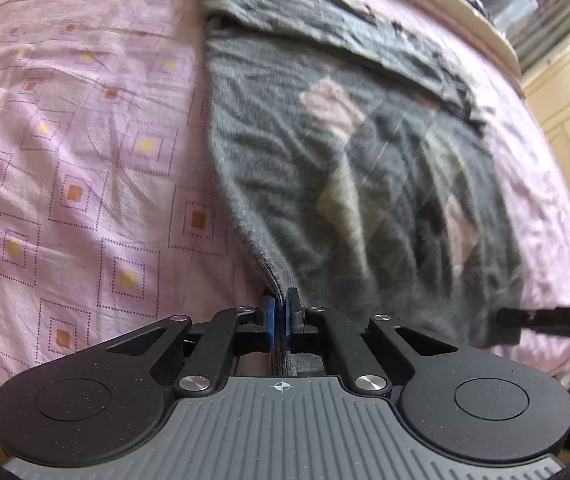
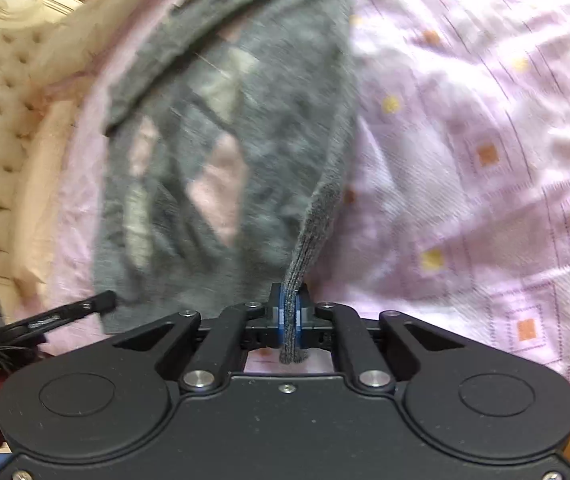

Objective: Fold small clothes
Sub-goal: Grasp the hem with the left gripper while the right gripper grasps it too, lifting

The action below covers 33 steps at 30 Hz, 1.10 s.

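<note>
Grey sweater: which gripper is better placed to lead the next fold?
Neither clearly: left gripper and right gripper are each shut on a hem corner of the grey sweater, lifted off the pink bedsheet. Probably move both together.

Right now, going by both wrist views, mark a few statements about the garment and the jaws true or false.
1. The left gripper is shut on the grey sweater. True.
2. The right gripper is open and empty. False: it pinches the sweater's ribbed hem.
3. The sweater lies on a pink patterned bedsheet. True.
4. The sweater is plain red. False: grey with pale diamonds.
</note>
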Each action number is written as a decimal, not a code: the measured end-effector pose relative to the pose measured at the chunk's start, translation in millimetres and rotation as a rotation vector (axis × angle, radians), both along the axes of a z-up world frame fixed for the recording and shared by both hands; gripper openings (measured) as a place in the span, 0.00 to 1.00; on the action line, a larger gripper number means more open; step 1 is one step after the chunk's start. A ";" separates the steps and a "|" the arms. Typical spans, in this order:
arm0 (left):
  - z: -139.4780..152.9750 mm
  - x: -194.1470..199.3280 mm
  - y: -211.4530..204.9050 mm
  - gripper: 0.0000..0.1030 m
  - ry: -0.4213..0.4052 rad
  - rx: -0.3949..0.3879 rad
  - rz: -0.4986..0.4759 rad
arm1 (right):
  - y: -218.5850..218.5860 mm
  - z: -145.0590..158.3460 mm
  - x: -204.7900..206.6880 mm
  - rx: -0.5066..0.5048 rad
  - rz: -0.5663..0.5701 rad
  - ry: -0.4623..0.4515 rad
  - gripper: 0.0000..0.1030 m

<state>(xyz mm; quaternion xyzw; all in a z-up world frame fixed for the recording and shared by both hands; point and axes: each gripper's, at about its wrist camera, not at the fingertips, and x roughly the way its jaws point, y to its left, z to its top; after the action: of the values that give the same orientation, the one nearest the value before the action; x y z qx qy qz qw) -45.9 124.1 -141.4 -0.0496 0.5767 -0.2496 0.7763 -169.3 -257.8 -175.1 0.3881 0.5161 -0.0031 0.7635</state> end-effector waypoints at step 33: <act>89.3 252.2 -106.2 0.04 -0.307 -0.171 0.239 | -144.4 68.1 250.3 -0.099 -0.149 -0.340 0.11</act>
<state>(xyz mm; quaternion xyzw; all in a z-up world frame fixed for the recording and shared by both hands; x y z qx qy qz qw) 206.3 17.9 -52.2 -0.1445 0.4183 -0.2085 0.8722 81.0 -402.2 -107.0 0.3822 0.3488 -0.0192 0.8555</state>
